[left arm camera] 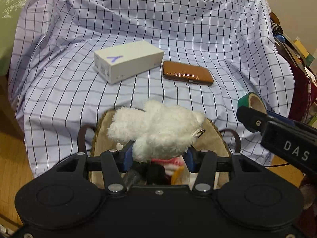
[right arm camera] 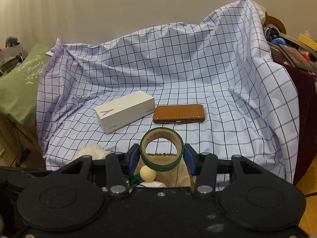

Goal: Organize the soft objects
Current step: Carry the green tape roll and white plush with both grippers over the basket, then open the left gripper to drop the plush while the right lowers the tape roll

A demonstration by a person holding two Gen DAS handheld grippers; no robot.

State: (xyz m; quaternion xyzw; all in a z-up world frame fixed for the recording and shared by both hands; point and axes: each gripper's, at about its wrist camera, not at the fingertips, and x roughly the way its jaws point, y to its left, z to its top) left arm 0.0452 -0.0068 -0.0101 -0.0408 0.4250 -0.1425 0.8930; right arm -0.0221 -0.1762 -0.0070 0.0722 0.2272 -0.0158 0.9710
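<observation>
My left gripper [left arm camera: 157, 159] is shut on a white plush toy [left arm camera: 156, 128] and holds it over an open woven basket [left arm camera: 215, 138] at the front edge of the checked cloth. My right gripper [right arm camera: 161, 158] is shut on a green roll of tape [right arm camera: 161, 148] and holds it over the same basket [right arm camera: 181, 175], to the right of the left gripper. The tape [left arm camera: 251, 100] and the right gripper's finger show at the right of the left wrist view. The plush toy [right arm camera: 91, 151] peeks in at the left of the right wrist view.
A white box [left arm camera: 127, 60] and a brown leather case [left arm camera: 187, 72] lie side by side on the checked cloth [left arm camera: 178, 19]. The basket holds a cream ball [right arm camera: 147, 174] and other small items. A green cushion [right arm camera: 17, 83] is left; cluttered shelves [right arm camera: 287, 45] are right.
</observation>
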